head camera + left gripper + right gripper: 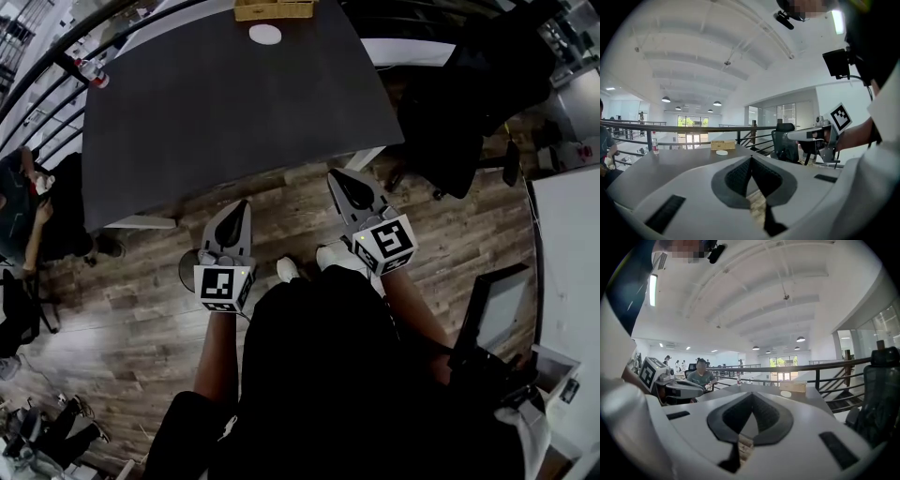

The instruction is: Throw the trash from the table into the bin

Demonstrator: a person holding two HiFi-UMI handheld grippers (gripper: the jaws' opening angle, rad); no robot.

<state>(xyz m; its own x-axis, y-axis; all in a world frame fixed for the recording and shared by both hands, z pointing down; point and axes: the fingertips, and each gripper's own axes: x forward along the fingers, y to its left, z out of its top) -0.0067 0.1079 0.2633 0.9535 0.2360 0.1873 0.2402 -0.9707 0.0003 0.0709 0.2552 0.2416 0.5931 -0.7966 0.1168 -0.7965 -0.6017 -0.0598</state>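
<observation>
Plainly, the left gripper (pixel 244 208) and right gripper (pixel 337 178) hang pressed together and empty at the lower edge of the table (pixel 234 122), while the white disc (pixel 265 35), likely the trash, lies at top centre, so a long reach with unopened jaws could knock it off

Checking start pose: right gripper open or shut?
Shut. The right gripper shows its jaws meeting at the tips in its own view, nothing between them.

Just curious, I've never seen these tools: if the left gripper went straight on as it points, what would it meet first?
The left gripper would likely meet the dark table top, whose edge is just ahead of its shut tips; the white disc lies well beyond. Depth is uncertain.
</observation>
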